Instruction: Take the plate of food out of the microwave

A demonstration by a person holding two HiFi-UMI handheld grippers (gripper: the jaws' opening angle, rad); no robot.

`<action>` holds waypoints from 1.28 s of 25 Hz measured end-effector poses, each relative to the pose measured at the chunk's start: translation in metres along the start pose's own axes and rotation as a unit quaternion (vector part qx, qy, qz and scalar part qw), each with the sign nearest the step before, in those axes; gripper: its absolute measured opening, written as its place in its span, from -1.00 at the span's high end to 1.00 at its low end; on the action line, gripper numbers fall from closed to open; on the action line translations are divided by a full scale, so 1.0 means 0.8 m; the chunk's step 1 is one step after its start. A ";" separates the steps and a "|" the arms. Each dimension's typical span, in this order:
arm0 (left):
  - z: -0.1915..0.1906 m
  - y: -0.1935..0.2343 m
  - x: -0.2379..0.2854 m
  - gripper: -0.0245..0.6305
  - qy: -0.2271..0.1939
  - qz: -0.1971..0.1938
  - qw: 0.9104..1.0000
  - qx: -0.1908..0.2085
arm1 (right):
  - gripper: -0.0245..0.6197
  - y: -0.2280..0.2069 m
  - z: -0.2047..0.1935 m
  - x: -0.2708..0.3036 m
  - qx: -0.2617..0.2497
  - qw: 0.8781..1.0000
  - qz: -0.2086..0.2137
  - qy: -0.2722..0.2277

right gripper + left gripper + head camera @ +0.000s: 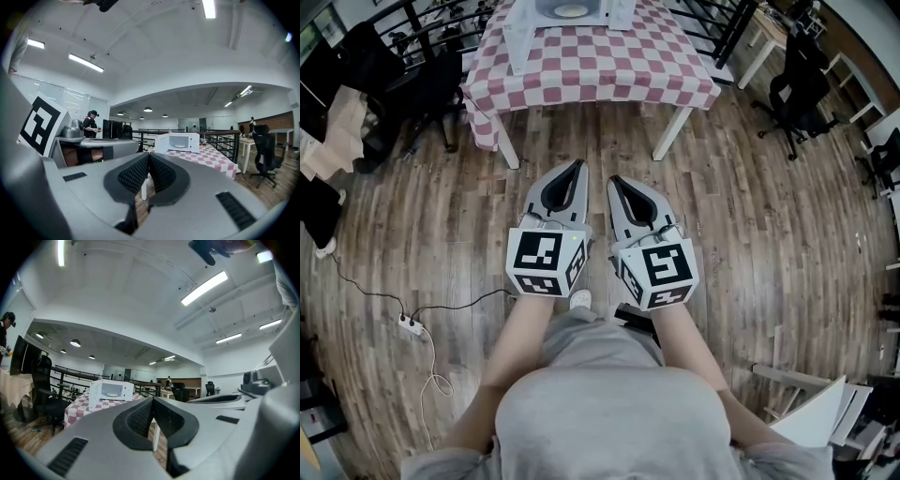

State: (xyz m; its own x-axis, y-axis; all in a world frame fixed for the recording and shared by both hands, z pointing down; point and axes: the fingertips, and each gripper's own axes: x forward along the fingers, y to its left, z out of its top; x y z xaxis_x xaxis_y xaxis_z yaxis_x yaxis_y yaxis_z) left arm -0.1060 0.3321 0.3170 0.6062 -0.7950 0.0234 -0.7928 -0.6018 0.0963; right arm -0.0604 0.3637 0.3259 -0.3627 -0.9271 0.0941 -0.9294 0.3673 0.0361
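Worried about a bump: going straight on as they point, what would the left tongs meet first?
Probably the near edge of the checkered table, across wooden floor; the left tongs may pass under it, height unclear.

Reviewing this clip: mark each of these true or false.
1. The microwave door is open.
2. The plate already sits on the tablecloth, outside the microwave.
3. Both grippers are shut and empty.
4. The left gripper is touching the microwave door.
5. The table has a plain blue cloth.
1. True. The microwave stands with its door swung open.
2. False. The plate sits inside the microwave.
3. True. The left gripper and right gripper both have their jaws together with nothing between them.
4. False. Both grippers are held over the wooden floor, well short of the table.
5. False. The cloth is red-and-white checked.
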 end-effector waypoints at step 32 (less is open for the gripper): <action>0.003 0.091 0.110 0.92 0.000 0.003 1.000 -0.007 | 0.85 -0.040 0.001 0.139 0.007 1.000 0.019 0.004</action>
State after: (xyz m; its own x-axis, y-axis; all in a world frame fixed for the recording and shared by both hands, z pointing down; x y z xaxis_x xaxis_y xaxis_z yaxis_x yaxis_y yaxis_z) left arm -0.1108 0.2182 0.3239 0.6015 -0.7985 0.0231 -0.7955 -0.5961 0.1094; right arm -0.0712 0.2491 0.3347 -0.3966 -0.9123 0.1023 -0.9161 0.4005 0.0195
